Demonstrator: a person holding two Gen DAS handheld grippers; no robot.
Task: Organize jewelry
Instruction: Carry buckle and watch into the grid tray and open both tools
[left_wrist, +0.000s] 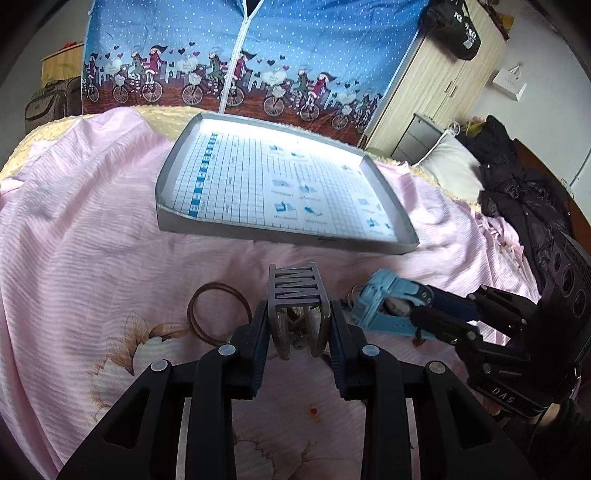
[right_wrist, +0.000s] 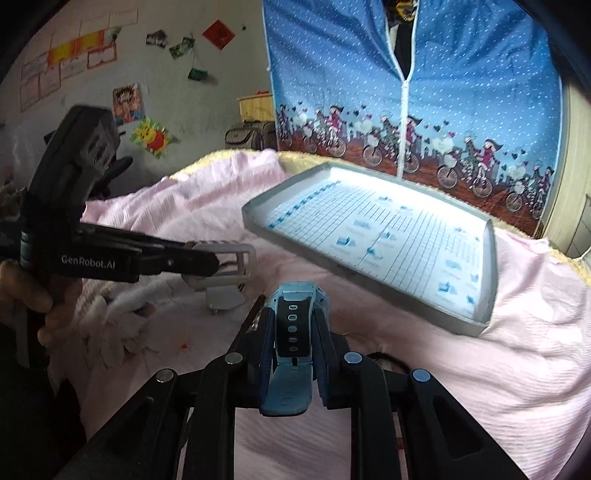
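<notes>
My left gripper (left_wrist: 298, 325) is shut on a grey metal cuff bracelet (left_wrist: 297, 291) with cut-out bars, held just above the pink bedspread. The same gripper (right_wrist: 218, 264) shows from the side in the right wrist view, the grey bracelet (right_wrist: 231, 264) at its tips. My right gripper (right_wrist: 293, 332) is shut on a light blue watch (right_wrist: 293, 325) with a dark strap; in the left view this gripper (left_wrist: 373, 306) comes in from the right with the blue watch (left_wrist: 384, 304). A shallow grey tray (left_wrist: 173, 218) with a printed grid lining lies beyond both, also the tray (right_wrist: 369, 284).
A brown loop bracelet (left_wrist: 218, 314) lies on the pink bedspread (left_wrist: 74, 240) left of my left gripper. A blue fabric wardrobe (left_wrist: 258, 55) stands behind the bed. Dark clothes (left_wrist: 517, 184) and a pillow (left_wrist: 450, 166) lie at the right. A hand (right_wrist: 44, 302) holds the left gripper.
</notes>
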